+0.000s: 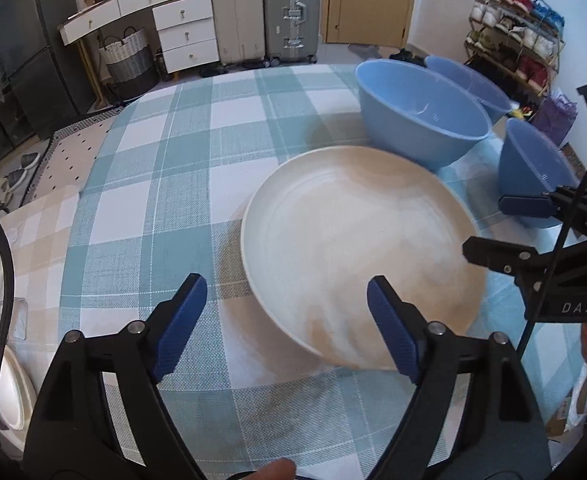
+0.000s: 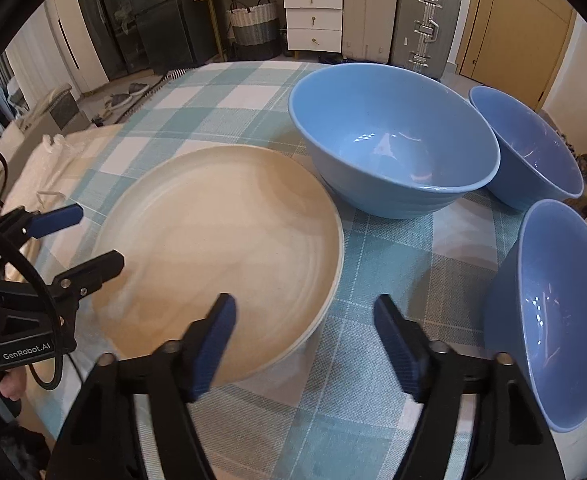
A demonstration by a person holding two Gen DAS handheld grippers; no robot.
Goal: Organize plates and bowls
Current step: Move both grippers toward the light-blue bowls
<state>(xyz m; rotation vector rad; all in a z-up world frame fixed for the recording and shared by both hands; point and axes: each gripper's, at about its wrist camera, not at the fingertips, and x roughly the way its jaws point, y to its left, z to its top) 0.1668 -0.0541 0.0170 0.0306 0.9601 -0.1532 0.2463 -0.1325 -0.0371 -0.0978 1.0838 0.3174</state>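
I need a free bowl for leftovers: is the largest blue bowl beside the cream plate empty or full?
Empty. The largest blue bowl shows only its bare, glossy inside and bottom in the right wrist view.

Each wrist camera looks steeply down along its own fingers, close above the checked tablecloth (image 1: 141,184). Both views share the cream plate (image 2: 221,248) and blue bowls.

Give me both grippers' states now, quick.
Left gripper: open, holding nothing, at the plate's near rim.
Right gripper: open, holding nothing, straddling the plate's edge.
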